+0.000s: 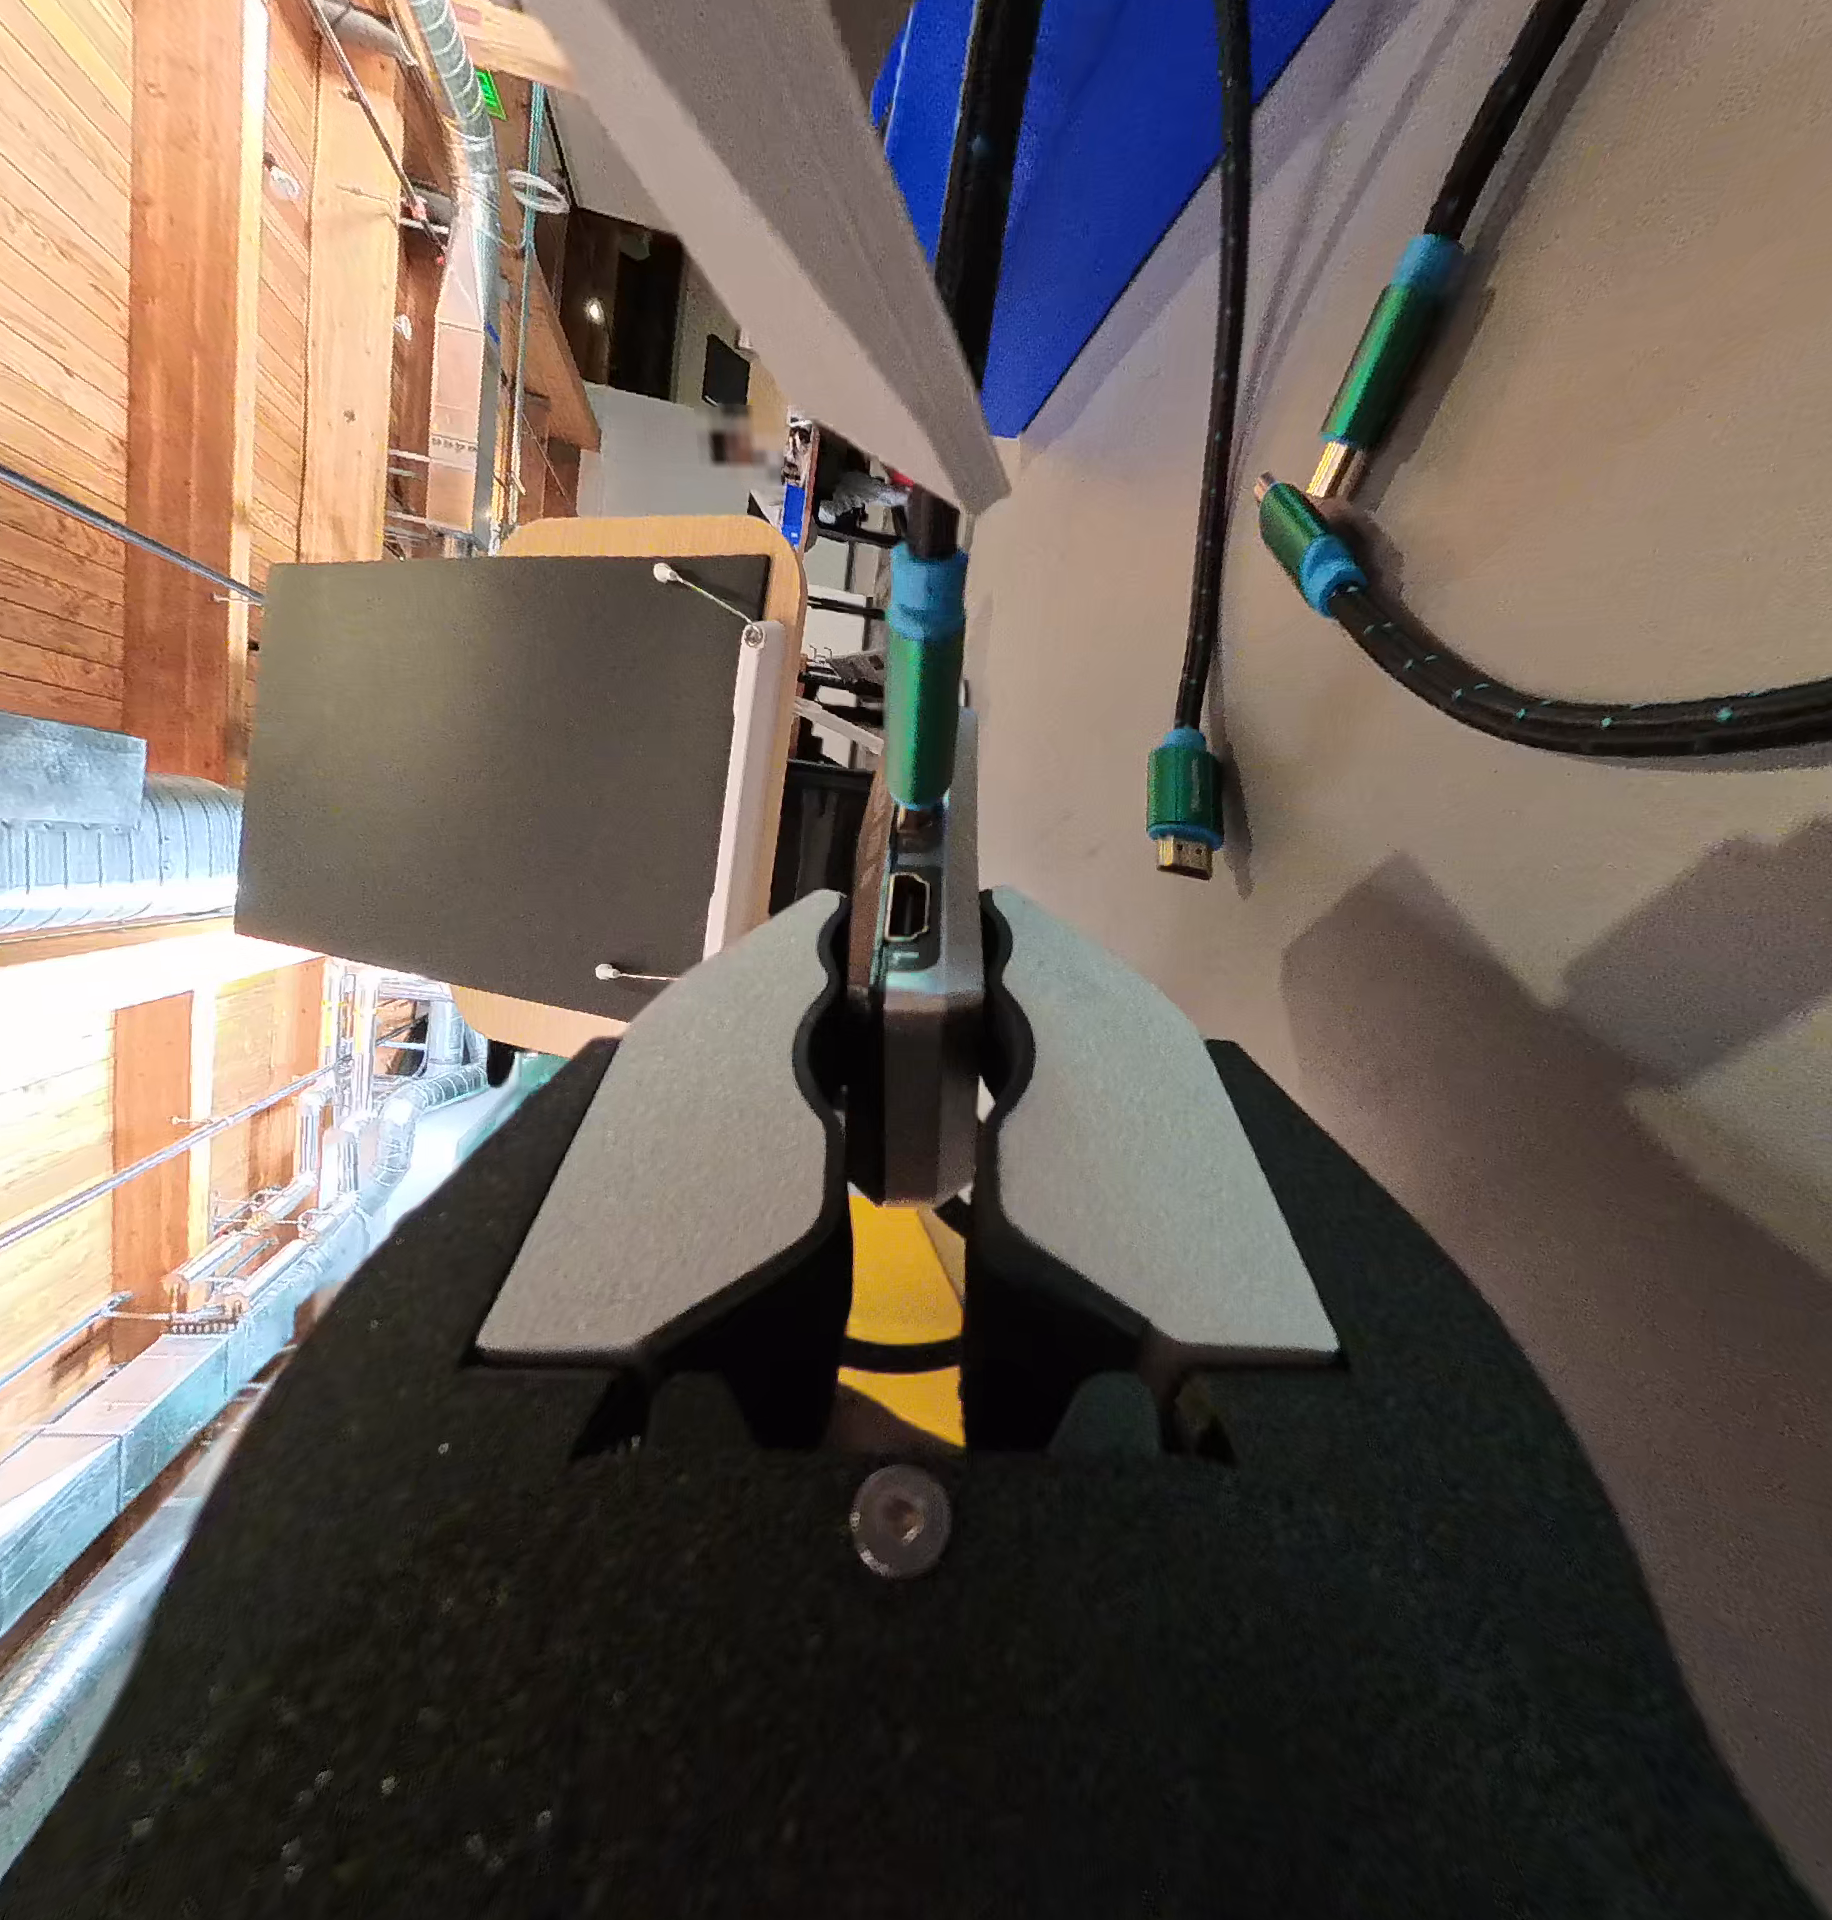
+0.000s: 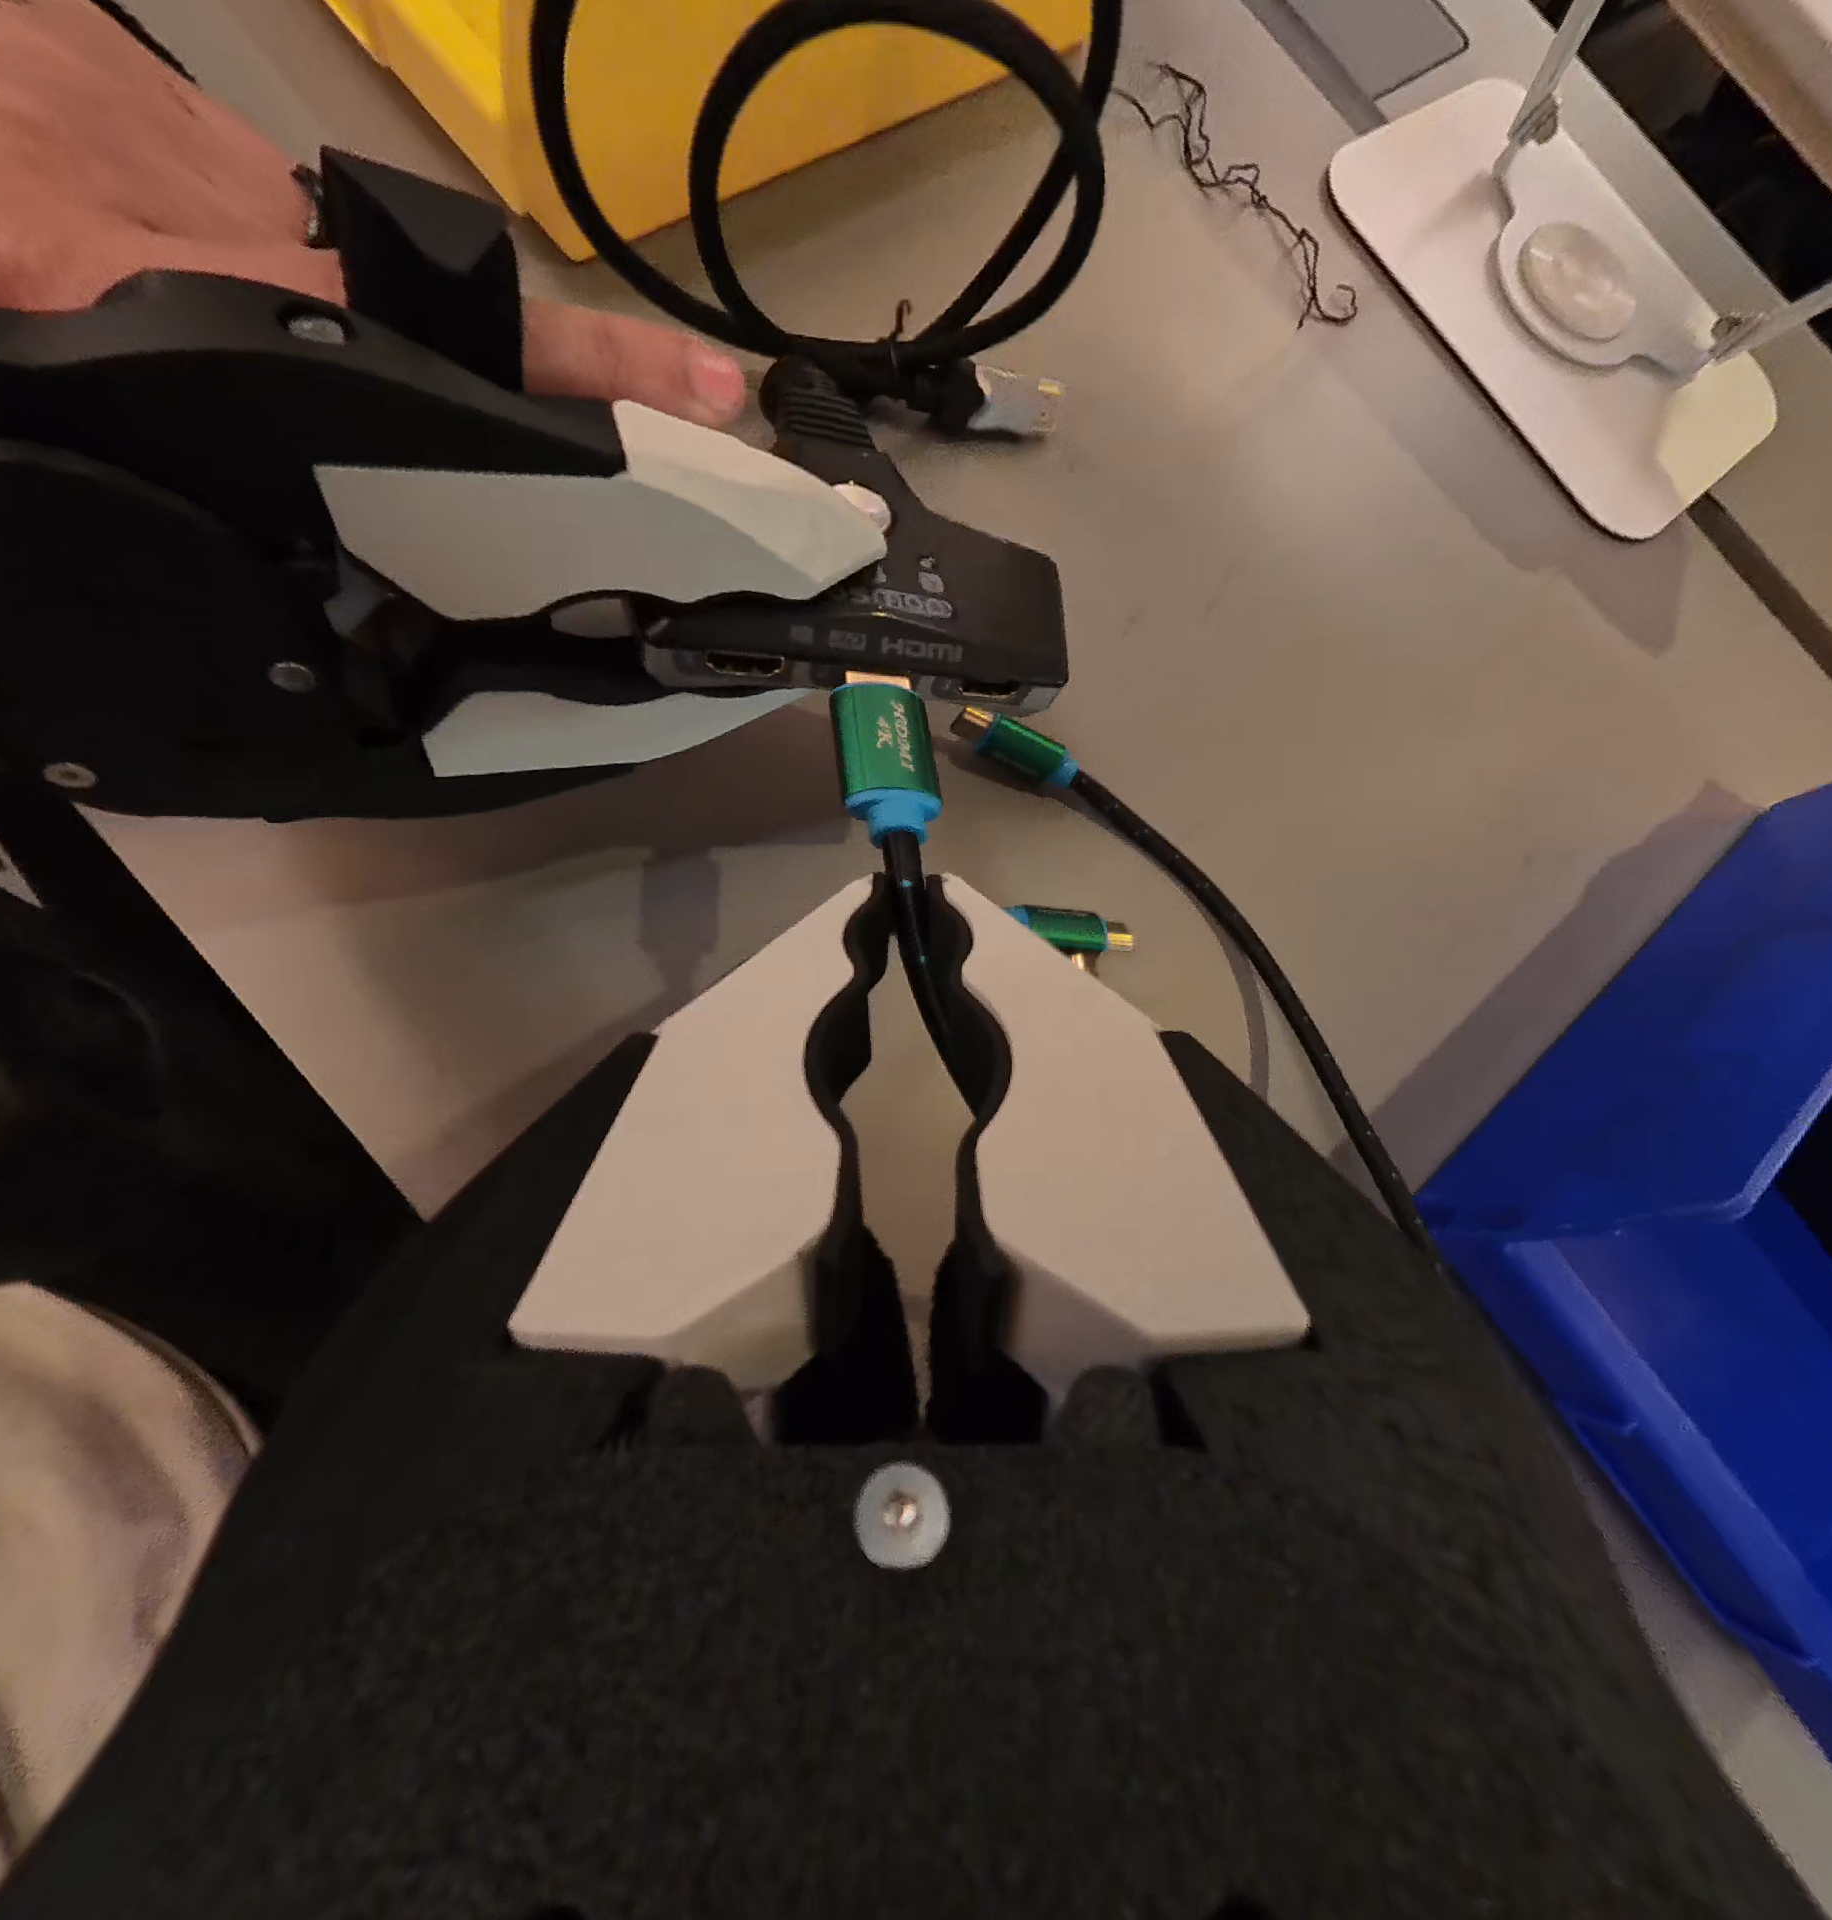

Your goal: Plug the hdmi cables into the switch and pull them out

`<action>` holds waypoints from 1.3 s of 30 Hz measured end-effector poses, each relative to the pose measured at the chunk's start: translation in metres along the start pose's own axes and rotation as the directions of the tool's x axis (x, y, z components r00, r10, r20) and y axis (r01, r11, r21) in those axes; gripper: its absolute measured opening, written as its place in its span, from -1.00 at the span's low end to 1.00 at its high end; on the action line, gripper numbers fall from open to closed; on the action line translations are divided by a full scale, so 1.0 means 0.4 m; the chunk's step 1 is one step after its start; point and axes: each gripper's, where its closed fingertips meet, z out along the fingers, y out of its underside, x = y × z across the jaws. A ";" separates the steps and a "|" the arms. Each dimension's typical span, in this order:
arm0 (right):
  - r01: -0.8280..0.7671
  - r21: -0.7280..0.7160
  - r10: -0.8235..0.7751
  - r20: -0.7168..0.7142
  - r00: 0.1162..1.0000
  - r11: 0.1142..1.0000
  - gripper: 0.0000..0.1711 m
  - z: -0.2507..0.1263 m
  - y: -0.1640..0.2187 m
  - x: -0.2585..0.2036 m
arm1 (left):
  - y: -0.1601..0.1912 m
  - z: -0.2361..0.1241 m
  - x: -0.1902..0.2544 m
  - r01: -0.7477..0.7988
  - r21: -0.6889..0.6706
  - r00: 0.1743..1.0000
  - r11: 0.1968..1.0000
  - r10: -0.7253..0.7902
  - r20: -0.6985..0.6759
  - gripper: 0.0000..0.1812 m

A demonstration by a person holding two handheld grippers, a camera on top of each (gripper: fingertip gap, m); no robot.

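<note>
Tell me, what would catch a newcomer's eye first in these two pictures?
Probably the green HDMI plug in the middle of the right wrist view, its tip at the middle port of the black switch, its cable pinched in the right gripper. The left gripper clamps the switch from the left, off the table. More green plugs lie loose beside a blue bin.

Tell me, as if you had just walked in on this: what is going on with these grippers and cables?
A person works two handheld grippers. The left gripper is shut on a black HDMI switch, held off the table. The right gripper pinches a cable just behind its green plug, whose gold tip sits at the switch's middle port. The ports either side are empty. Two more green-plugged cables lie loose on the table.
</note>
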 end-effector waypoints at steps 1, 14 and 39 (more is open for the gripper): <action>0.032 0.013 -0.032 0.023 0.999 0.999 -0.94 -0.001 0.000 0.000 | -0.003 -0.002 -0.001 -0.010 0.014 1.000 1.000 0.010 0.003 -0.78; -0.099 0.437 -0.105 0.420 0.902 0.894 -0.62 -0.126 -0.098 -0.096 | 0.022 0.004 -0.038 0.183 0.016 0.983 0.983 -0.183 0.021 -0.77; -0.215 0.473 0.127 0.212 0.969 0.854 -0.76 0.004 -0.091 -0.013 | -0.039 -0.024 -0.038 0.271 0.127 0.963 0.954 -0.269 -0.036 -0.78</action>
